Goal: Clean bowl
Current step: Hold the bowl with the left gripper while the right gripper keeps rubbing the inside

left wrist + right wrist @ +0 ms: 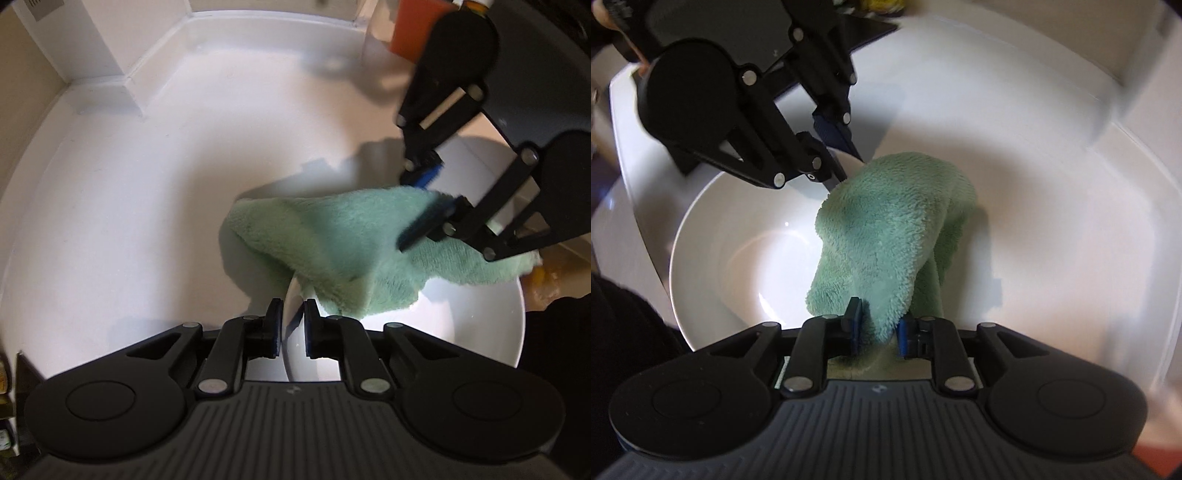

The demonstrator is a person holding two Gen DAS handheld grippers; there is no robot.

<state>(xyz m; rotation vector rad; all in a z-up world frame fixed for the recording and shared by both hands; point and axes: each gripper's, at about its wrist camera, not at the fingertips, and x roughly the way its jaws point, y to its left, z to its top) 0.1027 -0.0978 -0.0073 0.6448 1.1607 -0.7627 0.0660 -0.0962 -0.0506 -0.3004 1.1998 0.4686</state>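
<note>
A white bowl sits in a white sink basin. My left gripper is shut on the bowl's rim, one finger inside and one outside. It also shows in the right wrist view at the bowl's far rim. My right gripper is shut on a green fluffy cloth that drapes over the bowl's right rim and into the bowl. In the left wrist view the right gripper holds the cloth over the bowl's far side.
The white sink basin surrounds the bowl, with raised walls and a stepped corner at the back left. An orange object stands at the back right beyond the rim.
</note>
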